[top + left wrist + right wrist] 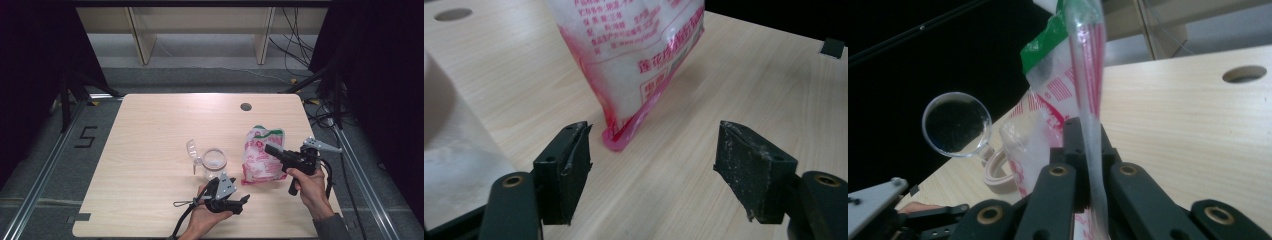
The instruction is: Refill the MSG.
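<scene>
Where the pale wooden table [150, 150] is bare at the left, nothing is in play; the work sits right of centre. First comes a clear glass jar [214, 163] with a hinged clear lid [192, 148] thrown back, its mouth open, probably to receive a pour. Just in front of it the left gripper [235, 202] hovers low with its jaws spread wide and empty, aimed at the bottom corner of the bag, seemingly ready to steady or lift that end. Next stands the red-and-white printed plastic bag of white granules [260, 160], upright on the table. The right gripper [1088, 165] has its jaws pinched tight on the bag's side seam, apparently keeping it upright.
</scene>
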A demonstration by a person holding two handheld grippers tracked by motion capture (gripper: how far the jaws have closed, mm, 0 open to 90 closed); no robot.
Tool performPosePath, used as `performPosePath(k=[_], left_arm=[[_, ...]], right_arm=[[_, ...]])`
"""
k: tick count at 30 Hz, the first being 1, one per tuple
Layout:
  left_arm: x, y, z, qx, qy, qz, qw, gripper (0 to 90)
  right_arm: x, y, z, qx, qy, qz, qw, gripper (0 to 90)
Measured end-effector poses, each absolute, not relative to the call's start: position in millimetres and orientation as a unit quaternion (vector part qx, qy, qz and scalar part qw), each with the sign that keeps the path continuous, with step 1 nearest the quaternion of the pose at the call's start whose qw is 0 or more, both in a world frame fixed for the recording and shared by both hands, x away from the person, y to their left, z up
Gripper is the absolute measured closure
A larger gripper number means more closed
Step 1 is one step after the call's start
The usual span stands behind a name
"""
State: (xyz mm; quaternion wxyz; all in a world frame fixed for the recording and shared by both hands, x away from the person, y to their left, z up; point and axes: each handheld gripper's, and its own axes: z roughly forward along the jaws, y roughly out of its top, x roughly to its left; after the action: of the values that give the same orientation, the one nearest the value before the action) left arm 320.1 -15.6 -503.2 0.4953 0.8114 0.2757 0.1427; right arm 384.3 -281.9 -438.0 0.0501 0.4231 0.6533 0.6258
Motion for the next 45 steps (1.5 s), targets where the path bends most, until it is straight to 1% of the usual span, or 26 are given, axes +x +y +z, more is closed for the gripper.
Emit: performPosePath(k=[2, 5, 6, 8, 10, 12, 13, 14, 16, 19, 20, 21, 22, 27, 28, 29, 30, 31, 32, 33, 34, 35, 36, 38, 41, 45], left_arm=[[321.2, -21.1, -505.5, 0.810, 0.280, 0.138, 0.496, 29.2], [323.7, -29.0, -508.2, 0.810, 0.283, 0.133, 0.496, 29.2], [325.1, -31.2, -509.5, 0.809, 0.284, 0.138, 0.495, 29.2], [326.6, -35.6, -509.9, 0.808, 0.284, 0.143, 0.496, 29.3], [329.8, -39.0, -509.8, 0.813, 0.282, 0.140, 0.489, 29.2], [333.6, -42.1, -510.4, 0.810, 0.289, 0.134, 0.492, 29.1], [335.5, -43.8, -510.8, 0.806, 0.291, 0.137, 0.497, 29.1], [336.5, -44.7, -509.8, 0.807, 0.291, 0.139, 0.495, 29.2], [337.4, -47.9, -509.4, 0.802, 0.297, 0.139, 0.499, 29.0], [340.6, -52.3, -508.5, 0.799, 0.301, 0.146, 0.499, 28.3], [342.4, -54.4, -508.7, 0.795, 0.305, 0.144, 0.505, 27.6], [344.1, -55.3, -508.4, 0.795, 0.306, 0.150, 0.502, 27.7], [344.9, -56.9, -507.7, 0.793, 0.309, 0.148, 0.504, 28.0], [341.2, -65.2, -503.7, 0.781, 0.312, 0.164, 0.516, 28.6], [341.3, -66.5, -503.6, 0.775, 0.314, 0.166, 0.522, 30.6], [341.2, -66.6, -503.3, 0.769, 0.322, 0.169, 0.526, 35.6], [341.8, -66.9, -503.3, 0.761, 0.330, 0.172, 0.531, 38.3], [341.6, -68.7, -503.8, 0.756, 0.333, 0.172, 0.537, 43.6], [341.1, -70.5, -504.8, 0.755, 0.328, 0.182, 0.537, 46.7], [340.9, -71.4, -506.4, 0.757, 0.318, 0.194, 0.537, 49.7], [340.6, -72.0, -508.8, 0.753, 0.316, 0.201, 0.541, 52.6], [340.1, -70.5, -509.7, 0.749, 0.320, 0.203, 0.543, 59.3], [340.3, -69.6, -510.1, 0.745, 0.322, 0.201, 0.549, 62.6], [339.4, -68.1, -509.4, 0.741, 0.320, 0.209, 0.552, 66.6], [338.7, -67.7, -508.2, 0.731, 0.323, 0.221, 0.559, 69.0], [338.1, -67.4, -507.8, 0.720, 0.334, 0.204, 0.573, 70.0]], right_arm=[[384.9, -283.1, -434.2, 0.406, 0.666, 0.622, 0.069, 90.0], [385.3, -286.4, -431.1, 0.411, 0.661, 0.625, 0.063, 90.0], [386.2, -287.4, -430.6, 0.408, 0.664, 0.623, 0.072, 90.0], [384.4, -287.5, -425.3, 0.419, 0.664, 0.617, 0.058, 90.0], [385.8, -287.5, -420.9, 0.410, 0.669, 0.616, 0.069, 90.0], [384.8, -286.3, -414.9, 0.409, 0.672, 0.614, 0.066, 90.0], [386.1, -286.8, -413.8, 0.404, 0.676, 0.612, 0.074, 90.0], [384.9, -285.9, -410.7, 0.410, 0.672, 0.614, 0.061, 90.0], [386.4, -287.1, -408.0, 0.405, 0.669, 0.619, 0.072, 90.0], [383.8, -285.1, -400.4, 0.405, 0.664, 0.625, 0.062, 90.0], [384.9, -285.1, -398.9, 0.396, 0.666, 0.628, 0.069, 90.0], [382.5, -283.7, -395.3, 0.402, 0.662, 0.630, 0.057, 90.0], [383.1, -283.2, -393.1, 0.391, 0.665, 0.633, 0.066, 90.0], [377.3, -274.4, -379.9, 0.385, 0.669, 0.632, 0.069, 90.0], [377.7, -273.2, -378.9, 0.377, 0.673, 0.633, 0.071, 90.0], [377.1, -271.4, -377.1, 0.373, 0.675, 0.633, 0.068, 90.0], [376.3, -269.7, -375.6, 0.378, 0.674, 0.631, 0.068, 90.0], [375.7, -267.9, -375.0, 0.378, 0.673, 0.633, 0.063, 90.0], [376.9, -267.1, -375.3, 0.371, 0.675, 0.634, 0.066, 90.0], [374.9, -264.5, -374.4, 0.382, 0.669, 0.635, 0.050, 90.0], [376.4, -263.4, -374.3, 0.372, 0.676, 0.633, 0.056, 90.0], [376.9, -262.0, -373.7, 0.367, 0.680, 0.631, 0.067, 90.0], [376.0, -260.8, -372.9, 0.370, 0.680, 0.631, 0.059, 90.0], [376.5, -260.2, -371.6, 0.366, 0.682, 0.630, 0.063, 90.0], [376.4, -257.5, -365.7, 0.371, 0.682, 0.627, 0.058, 90.0], [380.7, -247.4, -359.5, 0.353, 0.702, 0.613, 0.078, 90.0]])
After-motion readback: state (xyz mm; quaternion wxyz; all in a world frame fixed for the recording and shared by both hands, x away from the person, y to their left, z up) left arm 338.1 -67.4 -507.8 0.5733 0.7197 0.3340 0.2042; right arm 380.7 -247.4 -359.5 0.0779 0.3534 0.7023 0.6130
